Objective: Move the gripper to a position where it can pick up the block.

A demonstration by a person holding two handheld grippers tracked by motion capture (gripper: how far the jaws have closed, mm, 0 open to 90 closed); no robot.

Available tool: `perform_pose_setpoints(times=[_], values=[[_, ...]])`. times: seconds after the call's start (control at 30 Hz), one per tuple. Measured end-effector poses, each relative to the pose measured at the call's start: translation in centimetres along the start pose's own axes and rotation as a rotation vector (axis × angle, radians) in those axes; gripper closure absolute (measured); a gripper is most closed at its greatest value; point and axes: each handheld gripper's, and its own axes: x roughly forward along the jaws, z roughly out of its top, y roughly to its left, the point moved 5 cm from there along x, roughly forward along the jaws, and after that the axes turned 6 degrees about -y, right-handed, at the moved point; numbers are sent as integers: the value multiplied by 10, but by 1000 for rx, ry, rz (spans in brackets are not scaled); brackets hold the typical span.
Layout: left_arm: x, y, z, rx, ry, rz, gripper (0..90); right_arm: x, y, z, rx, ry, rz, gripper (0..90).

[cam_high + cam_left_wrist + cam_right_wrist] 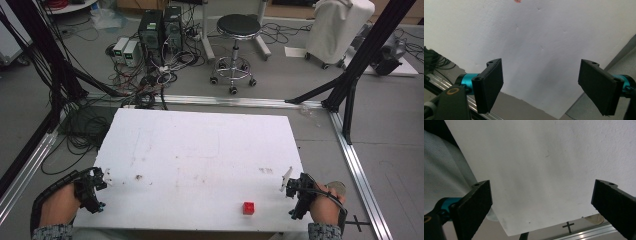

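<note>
white table [200, 150] holds one red cube [248, 208]; two gripper jaws spread.

**A cluttered lab floor behind the white desk**

The white desk [200, 150] stands on a grey floor [280, 90], framed by aluminium rails [360, 170] and slanting black struts [370, 50]. Beyond its far edge, two black computer towers [160, 30] sit beside two small white boxes [126, 51] amid tangled cables [150, 80]. A black round stool [238, 27] on a chrome wheeled base stands in the middle. A white covered unit on castors [339, 30] sits at the far right. A black cross [358, 221] marks the floor near the desk's right corner.
</note>
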Motion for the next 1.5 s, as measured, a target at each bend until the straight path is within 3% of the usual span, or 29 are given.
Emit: perform_pose_setpoints(times=[0.43, 0.87, 1.1, 1.5], values=[[0, -2, 2, -8, 5, -21, 205, -1, 0, -1, 7, -2, -4, 26], [1, -3, 3, -45, 7, -30, 205, 0, 0, 0, 5, -3, -2, 26], [3, -3, 4, -32, 11, -26, 205, 0, 0, 1, 3, 3, 0, 26], [4, -3, 6, -43, 12, -27, 205, -6, -1, 11, -31, -12, -40, 26]])
